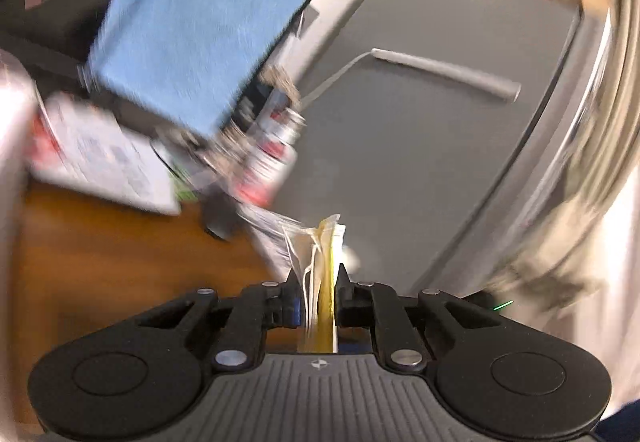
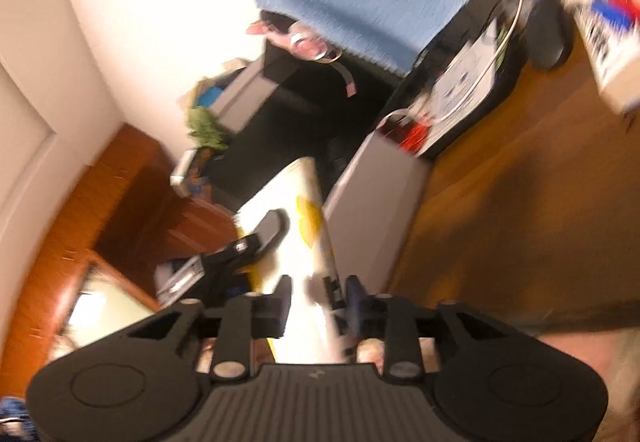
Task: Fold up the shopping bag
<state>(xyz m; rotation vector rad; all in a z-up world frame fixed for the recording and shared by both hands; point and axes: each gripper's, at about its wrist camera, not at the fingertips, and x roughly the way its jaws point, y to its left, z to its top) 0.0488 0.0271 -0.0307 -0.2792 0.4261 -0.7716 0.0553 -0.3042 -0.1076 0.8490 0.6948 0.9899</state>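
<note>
In the left wrist view my left gripper (image 1: 318,282) is shut on a bunched edge of the shopping bag (image 1: 325,242), cream with a yellow stripe, which sticks up between the fingertips. In the right wrist view the same white bag (image 2: 304,210) with its yellow print stretches away from my right gripper (image 2: 319,296), whose fingers close on its near end. One of the left gripper's black fingers (image 2: 272,228) lies against the bag's left side further along. Both views are motion-blurred, and the rest of the bag is hidden.
A blue cloth (image 1: 192,34) hangs over dark equipment. A grey box (image 1: 420,122) stands on the wooden table (image 1: 100,262), beside cans (image 1: 272,146) and printed paper (image 1: 104,158). The right wrist view shows the grey box (image 2: 372,210) and a white carton (image 2: 608,34).
</note>
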